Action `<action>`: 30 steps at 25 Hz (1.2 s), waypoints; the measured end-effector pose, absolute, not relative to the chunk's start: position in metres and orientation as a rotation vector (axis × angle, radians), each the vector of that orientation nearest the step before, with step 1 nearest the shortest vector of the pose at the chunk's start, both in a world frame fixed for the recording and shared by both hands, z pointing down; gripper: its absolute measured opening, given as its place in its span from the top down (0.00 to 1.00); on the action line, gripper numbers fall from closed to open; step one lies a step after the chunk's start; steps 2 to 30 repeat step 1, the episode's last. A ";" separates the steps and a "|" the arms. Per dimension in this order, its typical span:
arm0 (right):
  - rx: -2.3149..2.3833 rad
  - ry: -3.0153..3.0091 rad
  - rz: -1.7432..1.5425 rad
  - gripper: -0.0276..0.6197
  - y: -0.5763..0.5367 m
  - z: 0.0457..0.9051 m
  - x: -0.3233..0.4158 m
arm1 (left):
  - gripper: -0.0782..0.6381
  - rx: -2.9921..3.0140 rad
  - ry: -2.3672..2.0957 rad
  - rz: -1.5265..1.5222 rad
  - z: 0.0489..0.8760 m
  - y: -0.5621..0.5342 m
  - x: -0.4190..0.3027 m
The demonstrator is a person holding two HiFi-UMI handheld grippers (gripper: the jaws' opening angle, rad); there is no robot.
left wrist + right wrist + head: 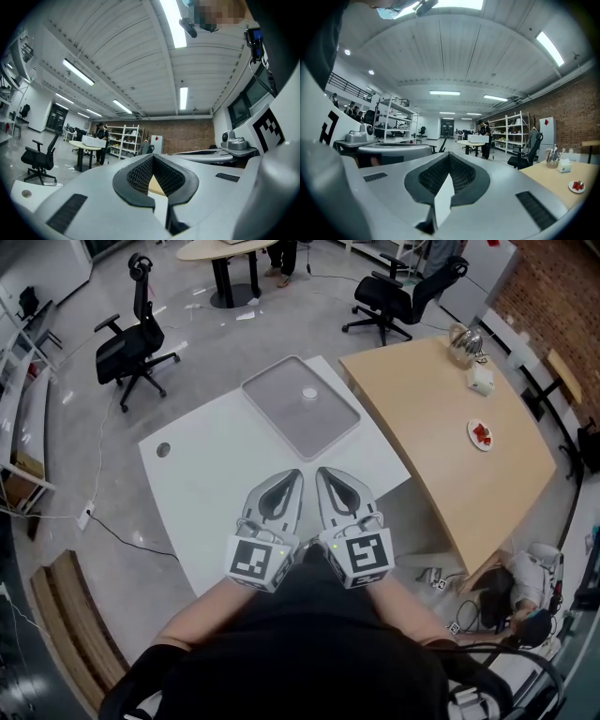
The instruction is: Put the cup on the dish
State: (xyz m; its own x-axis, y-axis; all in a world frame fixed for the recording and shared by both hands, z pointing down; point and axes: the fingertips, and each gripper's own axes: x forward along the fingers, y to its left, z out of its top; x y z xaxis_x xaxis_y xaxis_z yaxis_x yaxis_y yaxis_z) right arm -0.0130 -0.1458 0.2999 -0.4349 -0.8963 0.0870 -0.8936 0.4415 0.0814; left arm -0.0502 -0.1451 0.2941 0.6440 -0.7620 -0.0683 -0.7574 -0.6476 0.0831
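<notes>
On the far half of the white table [216, 484], a small white round cup [309, 394] stands upright near the middle of a grey tray [281, 423]; the tray is a shallow matte rectangle with rounded corners and a raised rim, lying at a slant to the table's edges, and nothing else is on it. The only print in sight is the black-and-white square marker on each gripper's cube. The left gripper [293, 476] and the right gripper [325, 474] are held side by side close to the person's body over the near edge of the table, well apart from the cup; both point towards the tray. Each gripper's own view shows smooth grey jaws with black ribbed pads whose tips meet, with nothing between them. A round grey hole cover [163, 450] sits near the table's left corner. To the right a curved light wooden table [441, 456] touches the white one; on it stand a shiny metal kettle [464, 341], a white box [481, 381] and a small plate [481, 435] holding something red. Black office chairs [131, 343] stand on the glossy grey floor beyond, and a brick wall [553, 296] runs along the right.
</notes>
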 end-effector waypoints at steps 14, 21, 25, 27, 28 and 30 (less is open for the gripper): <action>1.602 -2.561 -0.036 0.94 -0.146 0.301 -0.013 | 0.89 2.806 -1.294 -0.147 0.295 -0.145 -0.050; 1.602 -2.561 -0.036 0.94 -0.146 0.301 -0.013 | 0.89 2.806 -1.294 -0.147 0.295 -0.145 -0.050; 1.602 -2.561 -0.036 0.94 -0.146 0.301 -0.013 | 0.89 2.806 -1.294 -0.147 0.295 -0.145 -0.050; 1.602 -2.561 -0.036 0.94 -0.146 0.301 -0.013 | 0.89 2.806 -1.294 -0.147 0.295 -0.145 -0.050; 1.602 -2.561 -0.036 0.94 -0.146 0.301 -0.013 | 0.89 2.806 -1.294 -0.147 0.295 -0.145 -0.050; 1.602 -2.561 -0.036 0.94 -0.146 0.301 -0.013 | 0.89 2.806 -1.294 -0.147 0.295 -0.145 -0.050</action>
